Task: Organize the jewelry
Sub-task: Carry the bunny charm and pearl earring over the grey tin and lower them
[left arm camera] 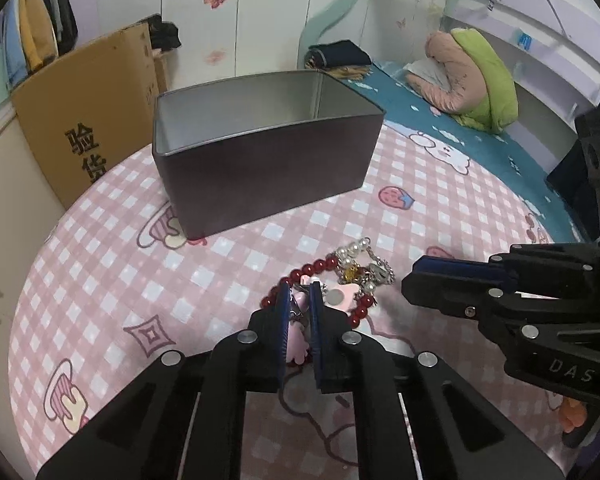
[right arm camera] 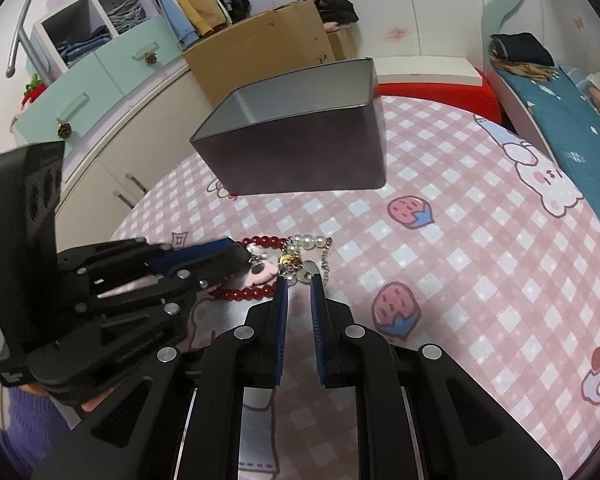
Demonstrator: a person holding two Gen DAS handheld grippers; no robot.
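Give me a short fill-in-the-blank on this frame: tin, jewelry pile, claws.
1. The dark tin stands with its lid off, and the part of its inside that shows is ____.
2. The bracelet looped round the jewelry pile has beads coloured ____.
3. The pink charm sits between the fingers of the ____ claw.
4. The tablecloth under it all is pink and white ____.

Missing words: empty; red; left; check
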